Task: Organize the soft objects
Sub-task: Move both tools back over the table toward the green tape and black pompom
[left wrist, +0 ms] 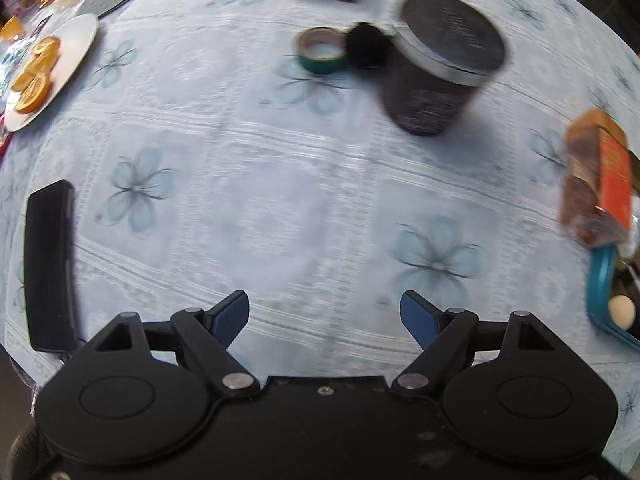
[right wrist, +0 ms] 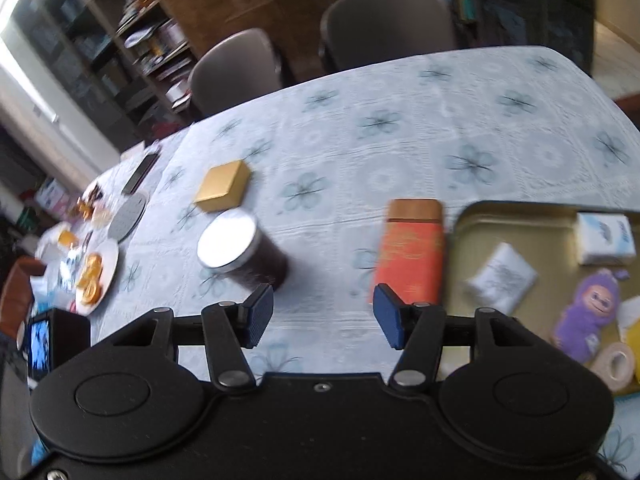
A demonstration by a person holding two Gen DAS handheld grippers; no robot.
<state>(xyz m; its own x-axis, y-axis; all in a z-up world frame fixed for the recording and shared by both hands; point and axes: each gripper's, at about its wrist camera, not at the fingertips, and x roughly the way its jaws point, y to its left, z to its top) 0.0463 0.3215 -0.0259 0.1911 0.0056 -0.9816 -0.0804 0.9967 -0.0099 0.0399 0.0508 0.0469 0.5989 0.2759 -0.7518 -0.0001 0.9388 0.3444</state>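
Both your left gripper point(left wrist: 324, 316) and right gripper point(right wrist: 323, 316) are open and empty. The purple plush toy point(right wrist: 588, 312) lies in the tray point(right wrist: 472, 240) (picture somewhat blurred), seemingly beside tissue packs point(right wrist: 500, 278).

A counter point(right wrist: 460, 120) under a pale blue flowered cloth fills the room's middle. Two grey chairs point(right wrist: 236, 64) stand at its far edge, before wooden shelving point(right wrist: 132, 40) crammed with books. Daylight glares from the left.

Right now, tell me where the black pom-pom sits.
In the left wrist view, the black pom-pom lies on the tablecloth at upper centre, between the green tape roll and the dark canister.
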